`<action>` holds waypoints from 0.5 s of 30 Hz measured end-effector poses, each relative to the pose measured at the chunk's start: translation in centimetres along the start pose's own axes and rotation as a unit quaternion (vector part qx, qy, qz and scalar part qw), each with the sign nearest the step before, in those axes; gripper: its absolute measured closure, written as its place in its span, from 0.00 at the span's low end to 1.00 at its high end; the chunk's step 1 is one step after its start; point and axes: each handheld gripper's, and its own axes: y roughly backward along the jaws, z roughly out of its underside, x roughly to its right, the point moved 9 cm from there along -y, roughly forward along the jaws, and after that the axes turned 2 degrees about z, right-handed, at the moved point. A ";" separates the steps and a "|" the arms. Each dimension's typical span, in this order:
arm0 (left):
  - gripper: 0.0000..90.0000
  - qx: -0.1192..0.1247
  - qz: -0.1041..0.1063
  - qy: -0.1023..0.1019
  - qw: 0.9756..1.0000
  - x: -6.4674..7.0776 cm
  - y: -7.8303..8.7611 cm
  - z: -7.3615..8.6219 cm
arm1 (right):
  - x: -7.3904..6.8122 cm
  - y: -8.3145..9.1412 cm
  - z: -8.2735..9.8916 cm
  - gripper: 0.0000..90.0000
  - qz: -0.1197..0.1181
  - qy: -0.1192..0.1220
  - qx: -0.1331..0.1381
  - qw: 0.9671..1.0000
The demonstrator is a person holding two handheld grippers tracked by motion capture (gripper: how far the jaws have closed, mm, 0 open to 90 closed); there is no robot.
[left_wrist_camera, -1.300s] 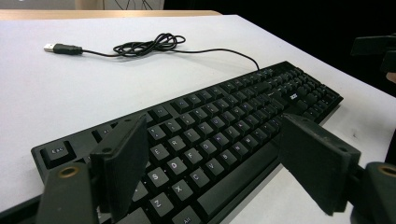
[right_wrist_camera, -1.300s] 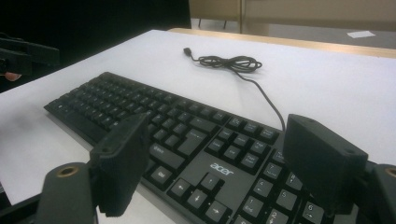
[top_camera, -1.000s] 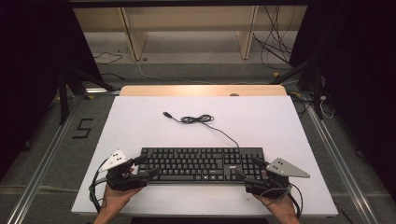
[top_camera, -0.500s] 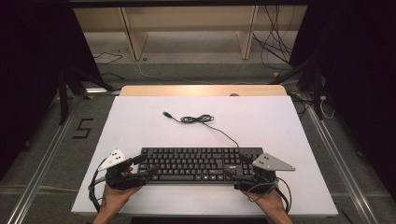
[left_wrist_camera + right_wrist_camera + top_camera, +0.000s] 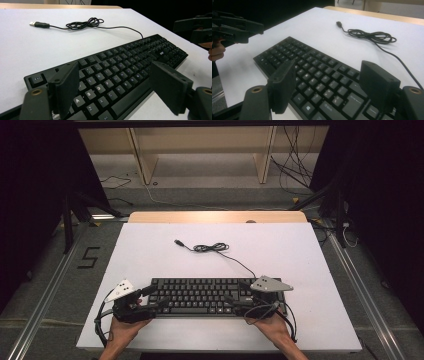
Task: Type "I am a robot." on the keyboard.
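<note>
A black keyboard (image 5: 205, 296) lies along the near part of the white table (image 5: 150, 250); its thin cable (image 5: 215, 248) runs back to a loose coil and a USB plug (image 5: 178, 242). My left gripper (image 5: 156, 296) hovers over the keyboard's left end, open, with the keys (image 5: 120, 67) showing between its jaws (image 5: 116, 87). My right gripper (image 5: 235, 295) hangs over the right half of the keyboard (image 5: 312, 70). Its jaws (image 5: 329, 85) are open but have just been closing a little, with only the keys below them and nothing pressed.
The table's far edge is a wooden strip (image 5: 215, 216). Beyond it are shelf legs and loose floor cables (image 5: 295, 175). Metal rails (image 5: 45, 295) run along both sides. Bare white surface spreads behind and beside the cable coil.
My right gripper has moved left from beside the keyboard's right end to above its keys. The left gripper and the keyboard have stayed put.
</note>
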 end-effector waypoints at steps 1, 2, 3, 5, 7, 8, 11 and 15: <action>0.27 0.000 0.000 0.000 1.000 0.0 0.0 0.0 | -0.1 -0.2 0.0 0.34 -0.002 0.001 -0.001 1.000; 0.27 0.000 0.000 0.000 1.000 0.0 0.0 0.0 | -0.2 -0.4 -0.1 0.34 -0.003 0.002 -0.003 1.000; 0.27 0.000 -0.001 0.000 1.000 0.0 0.0 0.0 | -0.3 -0.7 -0.2 0.35 -0.005 0.003 -0.005 1.000; 0.27 0.000 -0.001 0.000 1.000 0.0 0.0 0.0 | -0.6 -1.1 -0.3 0.35 -0.010 0.004 -0.008 1.000; 0.27 0.000 -0.001 0.001 1.000 0.0 0.0 0.0 | -0.8 -1.5 -0.4 0.36 -0.013 0.006 -0.011 1.000; 0.27 0.000 -0.001 0.001 1.000 -0.1 0.0 0.0 | -0.9 -1.7 -0.4 0.36 -0.015 0.006 -0.012 1.000; 0.27 0.000 -0.001 0.001 1.000 -0.1 0.1 0.0 | -1.1 -2.1 -0.6 0.37 -0.019 0.007 -0.013 1.000; 0.27 0.001 -0.002 0.002 1.000 -0.1 0.1 0.0 | -1.6 -3.1 -0.8 0.40 -0.027 0.009 -0.022 0.999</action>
